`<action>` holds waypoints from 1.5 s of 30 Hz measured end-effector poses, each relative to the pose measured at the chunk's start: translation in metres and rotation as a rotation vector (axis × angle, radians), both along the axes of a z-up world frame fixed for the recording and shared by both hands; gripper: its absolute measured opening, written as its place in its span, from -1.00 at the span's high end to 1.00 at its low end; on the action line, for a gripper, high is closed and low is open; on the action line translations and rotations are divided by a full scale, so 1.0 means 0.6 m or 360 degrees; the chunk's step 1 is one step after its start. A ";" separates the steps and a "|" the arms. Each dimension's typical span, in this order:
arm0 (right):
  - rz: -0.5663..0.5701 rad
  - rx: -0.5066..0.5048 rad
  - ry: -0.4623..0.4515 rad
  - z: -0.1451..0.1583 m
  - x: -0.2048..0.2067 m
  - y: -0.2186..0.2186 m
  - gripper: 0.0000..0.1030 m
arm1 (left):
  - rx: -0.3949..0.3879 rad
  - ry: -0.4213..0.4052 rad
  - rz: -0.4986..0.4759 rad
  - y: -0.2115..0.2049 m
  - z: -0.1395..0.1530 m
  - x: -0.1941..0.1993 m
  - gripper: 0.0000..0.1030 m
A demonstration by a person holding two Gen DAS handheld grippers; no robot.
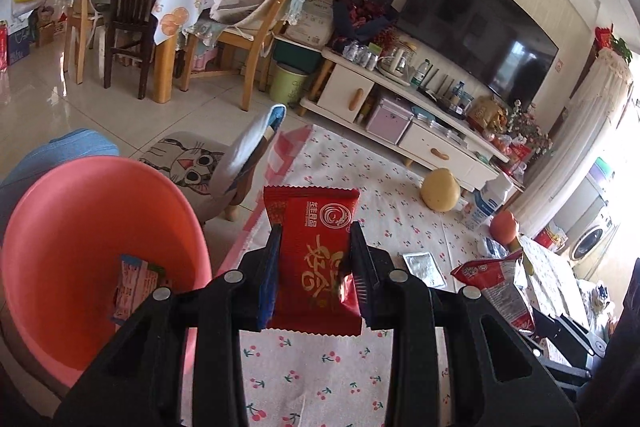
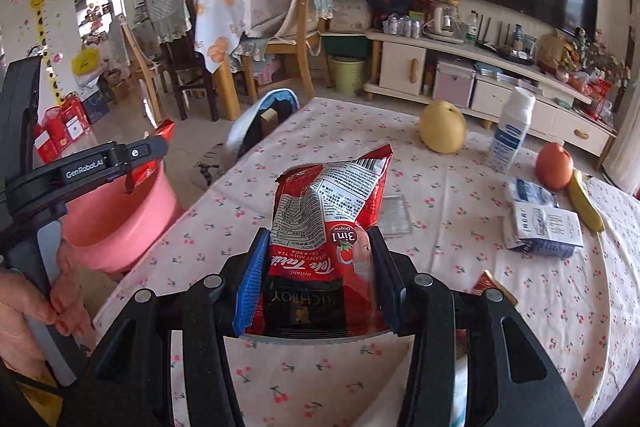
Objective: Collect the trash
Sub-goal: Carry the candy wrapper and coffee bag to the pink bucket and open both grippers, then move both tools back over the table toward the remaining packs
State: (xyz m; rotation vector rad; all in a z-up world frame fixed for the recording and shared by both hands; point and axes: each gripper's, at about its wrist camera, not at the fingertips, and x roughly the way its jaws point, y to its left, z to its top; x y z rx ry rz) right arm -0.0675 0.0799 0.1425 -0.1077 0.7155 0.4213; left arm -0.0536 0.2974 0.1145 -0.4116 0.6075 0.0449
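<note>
My left gripper [image 1: 316, 227] is shut on a red snack wrapper [image 1: 316, 267] with gold characters, held up over the cherry-print tablecloth [image 1: 320, 367]. To its left stands a pink basin [image 1: 80, 211] with one wrapper [image 1: 134, 283] lying inside. My right gripper [image 2: 318, 231] is shut on a crumpled red milk tea bag [image 2: 328, 211] above the table. In the right wrist view the left gripper [image 2: 148, 163], held in a hand [image 2: 40, 307], hangs with its red wrapper over the pink basin [image 2: 120, 223]. The milk tea bag [image 1: 500, 283] also shows at the right of the left wrist view.
On the table lie a silver foil packet [image 2: 394, 215], a red-gold wrapper [image 2: 490, 285], tissue packs [image 2: 544, 227], a banana [image 2: 584, 203], a red fruit [image 2: 554, 167], a white bottle [image 2: 514, 131] and a yellow fruit [image 2: 442, 131]. A cat-cushion chair [image 1: 188, 167] stands beside the basin.
</note>
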 end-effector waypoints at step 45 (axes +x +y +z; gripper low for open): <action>0.0451 -0.0115 -0.0007 -0.063 0.018 0.323 -0.72 | -0.0319 0.0109 0.0835 0.280 -0.035 -0.053 -0.65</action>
